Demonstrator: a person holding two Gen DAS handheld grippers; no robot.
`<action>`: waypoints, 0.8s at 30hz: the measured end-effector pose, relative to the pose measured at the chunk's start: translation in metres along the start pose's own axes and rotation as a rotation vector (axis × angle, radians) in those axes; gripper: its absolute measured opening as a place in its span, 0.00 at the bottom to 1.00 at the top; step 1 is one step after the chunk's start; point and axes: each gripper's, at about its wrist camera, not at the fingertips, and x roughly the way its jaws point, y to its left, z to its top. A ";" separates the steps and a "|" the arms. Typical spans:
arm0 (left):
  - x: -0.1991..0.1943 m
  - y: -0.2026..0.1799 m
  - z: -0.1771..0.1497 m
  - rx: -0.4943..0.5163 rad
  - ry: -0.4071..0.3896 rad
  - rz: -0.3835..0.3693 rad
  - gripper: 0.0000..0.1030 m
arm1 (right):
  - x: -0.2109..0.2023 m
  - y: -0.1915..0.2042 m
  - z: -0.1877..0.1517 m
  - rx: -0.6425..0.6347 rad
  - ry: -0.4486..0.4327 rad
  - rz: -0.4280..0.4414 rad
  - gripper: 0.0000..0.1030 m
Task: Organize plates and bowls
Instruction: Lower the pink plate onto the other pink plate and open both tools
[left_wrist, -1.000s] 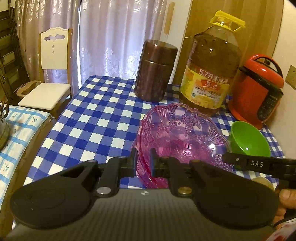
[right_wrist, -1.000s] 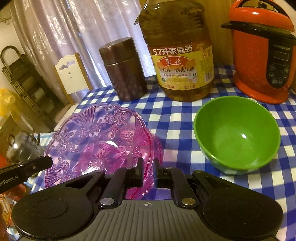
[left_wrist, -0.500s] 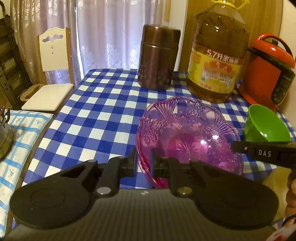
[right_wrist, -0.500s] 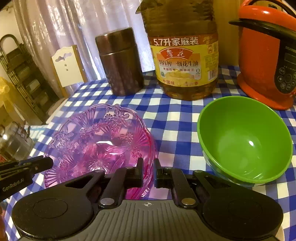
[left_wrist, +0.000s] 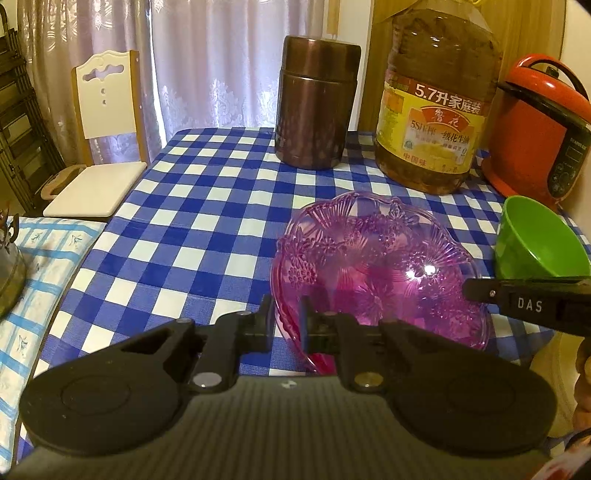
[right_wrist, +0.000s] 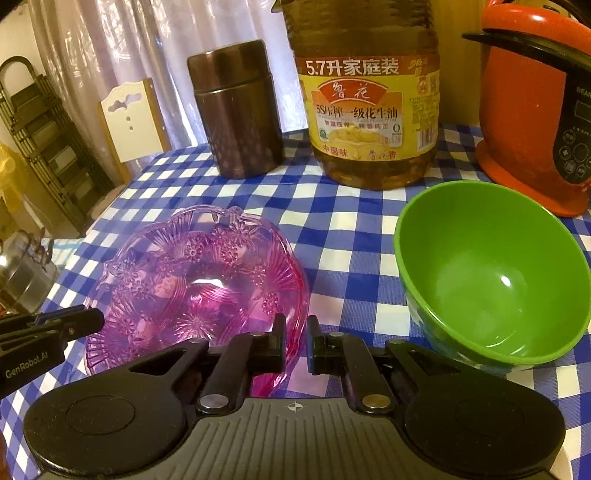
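Note:
A pink cut-glass bowl (left_wrist: 376, 269) is held tilted above the blue checked table (left_wrist: 207, 206). My left gripper (left_wrist: 287, 314) is shut on its left rim. My right gripper (right_wrist: 295, 332) is shut on its right rim; the bowl also shows in the right wrist view (right_wrist: 192, 280). A green bowl (right_wrist: 491, 273) sits to the right, on top of another bowl whose lower edge shows beneath it; it also shows in the left wrist view (left_wrist: 535, 240). Each gripper's finger shows in the other's view.
At the back of the table stand a brown metal canister (left_wrist: 314, 103), a large oil jug (left_wrist: 432, 110) and a red rice cooker (left_wrist: 539, 129). A white chair (left_wrist: 99, 147) stands off the table's left edge. A cloth-covered surface (left_wrist: 40, 266) lies at left.
Both grippers have lowered and pulled back with the pink bowl, which now sits lower in view and less steeply tilted. The green bowl appears larger and closer in the right wrist view.

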 end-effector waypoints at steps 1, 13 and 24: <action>0.000 0.000 0.000 0.000 0.000 0.001 0.12 | 0.000 0.000 0.000 -0.002 0.000 -0.001 0.10; -0.004 0.002 -0.001 0.013 -0.050 0.013 0.37 | 0.005 -0.008 -0.002 0.027 -0.009 0.020 0.44; -0.007 0.004 -0.002 -0.004 -0.048 0.009 0.37 | -0.001 -0.004 0.000 0.014 -0.029 0.035 0.44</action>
